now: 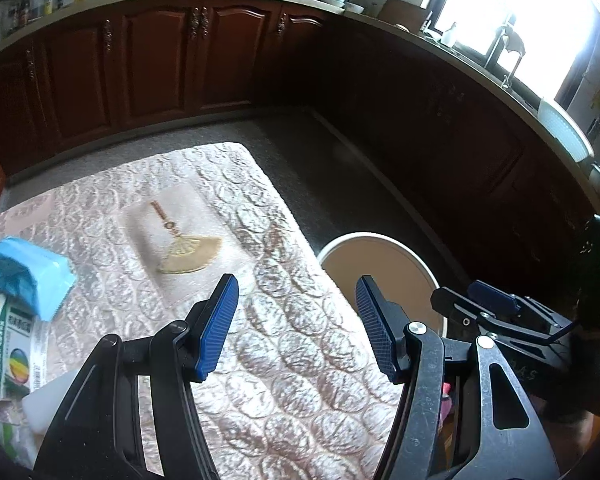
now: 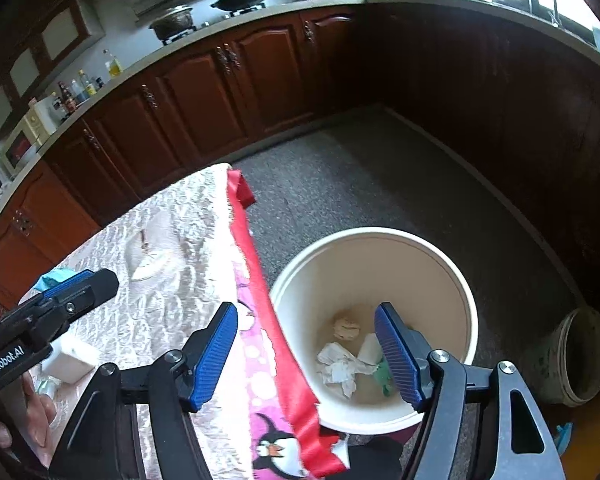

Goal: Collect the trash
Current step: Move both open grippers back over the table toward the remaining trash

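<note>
While both claws (image 1: 296, 328) (image 2: 306, 354) gape empty, one bin (image 2: 470, 312) holds four scraps; two packets (image 1: 24, 276) on table.

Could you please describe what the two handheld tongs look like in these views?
Both the left tongs and the right tongs have black metal linkage arms with silver pivot bolts, ending in flat blue ribbed pads. White "GenRobot.AI" lettering marks the black body of the left one.
</note>
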A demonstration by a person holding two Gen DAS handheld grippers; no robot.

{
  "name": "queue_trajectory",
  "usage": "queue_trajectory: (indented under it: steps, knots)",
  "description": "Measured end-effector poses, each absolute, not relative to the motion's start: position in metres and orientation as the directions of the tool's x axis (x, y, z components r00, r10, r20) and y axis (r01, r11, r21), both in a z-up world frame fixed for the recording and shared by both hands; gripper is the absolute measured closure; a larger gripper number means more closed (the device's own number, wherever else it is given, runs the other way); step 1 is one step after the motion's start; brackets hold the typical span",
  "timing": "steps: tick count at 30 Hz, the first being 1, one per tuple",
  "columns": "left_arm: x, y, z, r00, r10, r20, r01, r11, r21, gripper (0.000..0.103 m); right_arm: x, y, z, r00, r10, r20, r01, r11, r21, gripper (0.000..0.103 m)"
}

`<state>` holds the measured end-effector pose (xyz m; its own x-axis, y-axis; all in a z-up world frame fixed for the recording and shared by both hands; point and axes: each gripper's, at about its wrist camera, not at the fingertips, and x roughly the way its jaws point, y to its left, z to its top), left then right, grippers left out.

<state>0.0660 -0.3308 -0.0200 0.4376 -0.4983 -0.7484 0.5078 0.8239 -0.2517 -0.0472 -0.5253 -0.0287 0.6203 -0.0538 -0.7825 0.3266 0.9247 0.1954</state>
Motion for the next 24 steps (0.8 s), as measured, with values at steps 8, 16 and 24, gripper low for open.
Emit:
queue_trajectory:
  steps: [8,16,24]
  knots:
    - [0.064,-0.304,-0.011,0.469,-0.492,-0.734,0.481,0.839,-0.255,0.043,-0.044,-0.505,-0.017,0.640,-0.044,-0.767,0.286,0.940,0.185,0.033]
    - [0.060,-0.269,0.000,0.514,-0.472,-0.717,0.454,0.858,-0.240,0.043,-0.033,-0.474,-0.011,0.646,-0.014,-0.764,0.220,0.961,0.169,0.030]
    - [0.060,-0.211,0.000,0.551,-0.426,-0.718,0.381,0.893,-0.239,0.043,-0.016,-0.427,-0.006,0.651,0.044,-0.758,0.123,0.979,0.163,0.029]
